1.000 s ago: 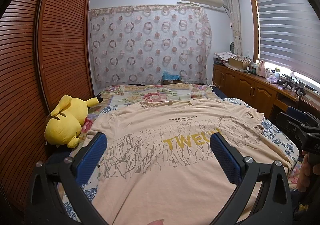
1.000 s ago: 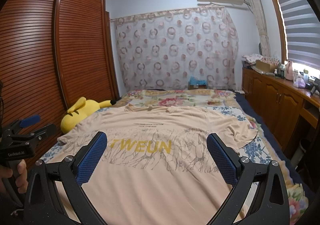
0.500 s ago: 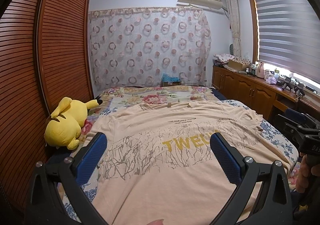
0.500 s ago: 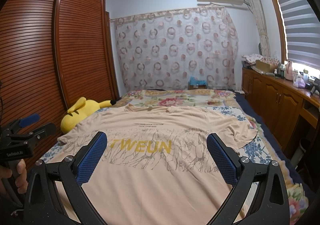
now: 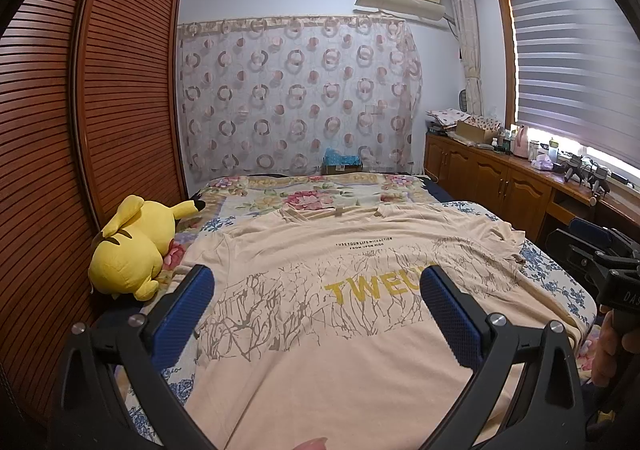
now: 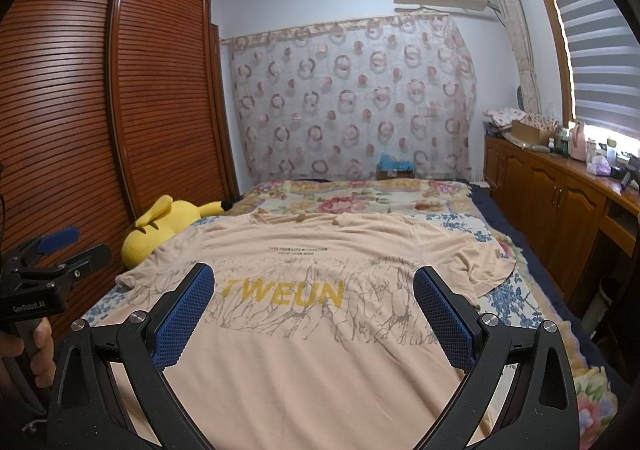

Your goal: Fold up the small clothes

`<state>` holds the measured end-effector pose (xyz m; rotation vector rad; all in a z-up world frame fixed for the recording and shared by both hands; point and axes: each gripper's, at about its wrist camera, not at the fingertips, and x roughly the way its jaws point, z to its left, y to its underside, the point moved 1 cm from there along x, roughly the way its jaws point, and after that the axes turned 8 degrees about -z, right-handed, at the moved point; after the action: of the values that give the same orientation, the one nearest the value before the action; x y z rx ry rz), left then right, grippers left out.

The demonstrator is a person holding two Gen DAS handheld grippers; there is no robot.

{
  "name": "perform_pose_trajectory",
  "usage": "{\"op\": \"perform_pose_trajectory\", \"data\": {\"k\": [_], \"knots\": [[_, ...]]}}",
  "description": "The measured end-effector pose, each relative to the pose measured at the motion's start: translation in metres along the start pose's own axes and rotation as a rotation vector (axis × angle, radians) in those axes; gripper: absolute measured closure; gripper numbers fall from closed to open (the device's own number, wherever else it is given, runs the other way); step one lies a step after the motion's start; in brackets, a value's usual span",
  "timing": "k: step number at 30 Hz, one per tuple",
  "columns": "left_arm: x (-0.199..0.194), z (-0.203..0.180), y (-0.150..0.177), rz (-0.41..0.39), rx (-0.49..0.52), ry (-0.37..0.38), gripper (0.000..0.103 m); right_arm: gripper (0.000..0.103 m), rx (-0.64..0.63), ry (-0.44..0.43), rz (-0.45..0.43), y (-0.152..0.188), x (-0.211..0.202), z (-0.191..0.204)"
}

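Left wrist view: left gripper (image 5: 316, 290) hangs over the near part of a peach T-shirt (image 5: 340, 354), jaws wide apart, blue pads touching nothing.
Right wrist view: right gripper (image 6: 314, 290) is likewise above the shirt's lower half, jaws spread fully, nothing between them.
Other gripper seen: each view catches the opposite tool at its edge, gripped by a hand (image 6: 38, 350), held off the side of the bed (image 6: 516, 302).
Shirt: lies flat and face up on the floral bedspread, yellow "TWEUN" print (image 6: 282, 292) mid-chest, collar toward the far end, right sleeve (image 6: 486, 270) a little rumpled near the bed's edge.
Step in hand: judged the very start; no fold shows yet and neither tool has cloth.
Next move: probably lower both tools to one side of the shirt, pinching hem and shoulder or sleeve, then carry that edge across; thin fabric calls for a low, shallow pinch.
Beyond: yellow plush toy (image 5: 128, 250) sits beside the left sleeve, against the wardrobe (image 5: 80, 130); patterned curtain (image 5: 296, 98) behind.
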<state>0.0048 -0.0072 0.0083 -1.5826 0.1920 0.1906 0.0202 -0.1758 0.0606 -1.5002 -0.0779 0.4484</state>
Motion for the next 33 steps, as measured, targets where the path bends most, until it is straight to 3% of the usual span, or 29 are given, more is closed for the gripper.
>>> {"op": "perform_pose_trajectory", "data": {"k": [24, 33], "knots": [[0.001, 0.001, 0.001, 0.002, -0.003, -0.002, 0.000, 0.001, 0.004, -0.004, 0.000, -0.001, -0.001, 0.003], [0.017, 0.017, 0.026, 0.070, -0.009, -0.025, 0.000, 0.001, 0.008, -0.024, 0.028, 0.005, 0.015, 0.008]]}}
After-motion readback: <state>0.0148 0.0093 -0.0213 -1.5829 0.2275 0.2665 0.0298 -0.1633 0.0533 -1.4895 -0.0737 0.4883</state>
